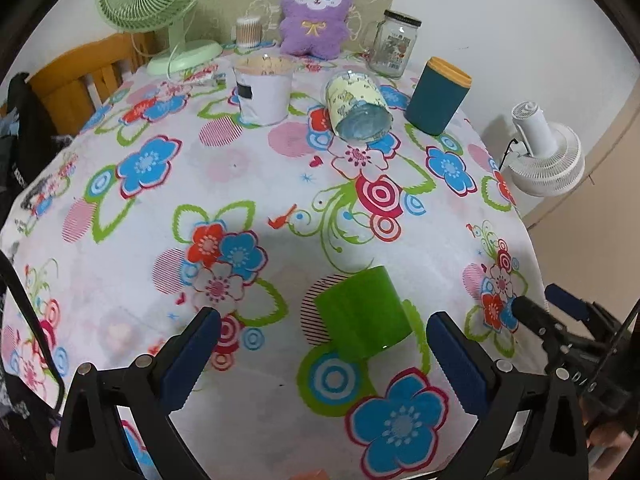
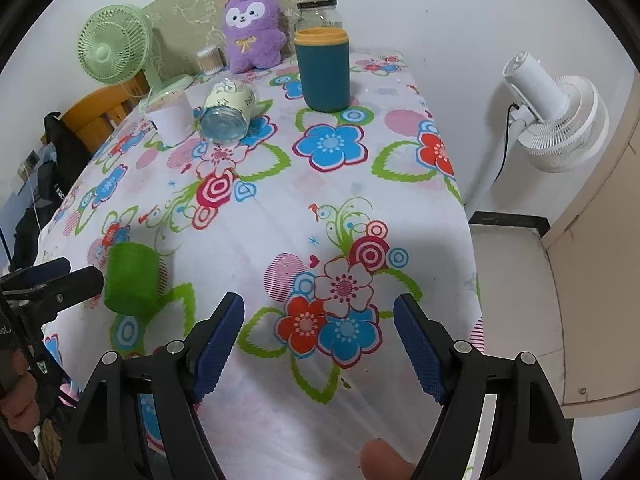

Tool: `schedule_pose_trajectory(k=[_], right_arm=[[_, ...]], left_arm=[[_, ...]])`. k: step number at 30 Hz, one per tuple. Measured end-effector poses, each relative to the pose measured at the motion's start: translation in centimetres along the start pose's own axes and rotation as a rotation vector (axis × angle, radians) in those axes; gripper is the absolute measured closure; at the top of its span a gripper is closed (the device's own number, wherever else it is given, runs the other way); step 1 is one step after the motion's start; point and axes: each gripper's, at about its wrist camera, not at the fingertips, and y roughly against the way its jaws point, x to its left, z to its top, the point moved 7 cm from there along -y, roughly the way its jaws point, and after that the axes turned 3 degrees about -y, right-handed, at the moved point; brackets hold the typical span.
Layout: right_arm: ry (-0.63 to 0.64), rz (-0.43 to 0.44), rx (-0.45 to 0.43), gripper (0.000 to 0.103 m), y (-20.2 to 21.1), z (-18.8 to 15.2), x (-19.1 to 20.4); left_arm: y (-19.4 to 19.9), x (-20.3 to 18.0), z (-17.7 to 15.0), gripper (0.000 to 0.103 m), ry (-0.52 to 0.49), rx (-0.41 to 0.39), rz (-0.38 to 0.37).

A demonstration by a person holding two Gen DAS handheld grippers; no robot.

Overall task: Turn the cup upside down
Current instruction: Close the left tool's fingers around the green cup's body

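A green cup [image 1: 362,312] stands on the flowered tablecloth [image 1: 248,184] with no opening showing on top. It sits just ahead of my left gripper [image 1: 324,334], between the lines of its two blue-padded fingers, apart from both. The left gripper is open and empty. In the right wrist view the green cup [image 2: 132,280] is at the left, next to the left gripper's fingers [image 2: 80,280]. My right gripper [image 2: 320,324] is open and empty over the table's near right part, well to the right of the cup.
Farther back stand a teal cup with an orange rim [image 1: 436,96], a patterned glass lying on its side [image 1: 358,106], a white cup [image 1: 264,90], a glass jar [image 1: 394,42], a purple plush toy [image 1: 314,12] and a green fan [image 1: 160,8]. A white fan [image 2: 556,120] stands beyond the table's right edge.
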Motion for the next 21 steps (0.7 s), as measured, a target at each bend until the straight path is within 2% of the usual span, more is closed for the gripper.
schedule_pose_trajectory(k=[15, 21], right_arm=[[-0.028, 0.008, -0.001, 0.024, -0.8, -0.1, -2.2], [-0.038, 0.017, -0.002, 0.024, -1.0, 0.0, -2.2]], left_arm=[[-3.4, -1.7, -0.7, 0.001, 0.058, 0.08, -0.016], [-3.8, -1.8, -1.1, 0.013, 0.065, 0.099, -0.022]])
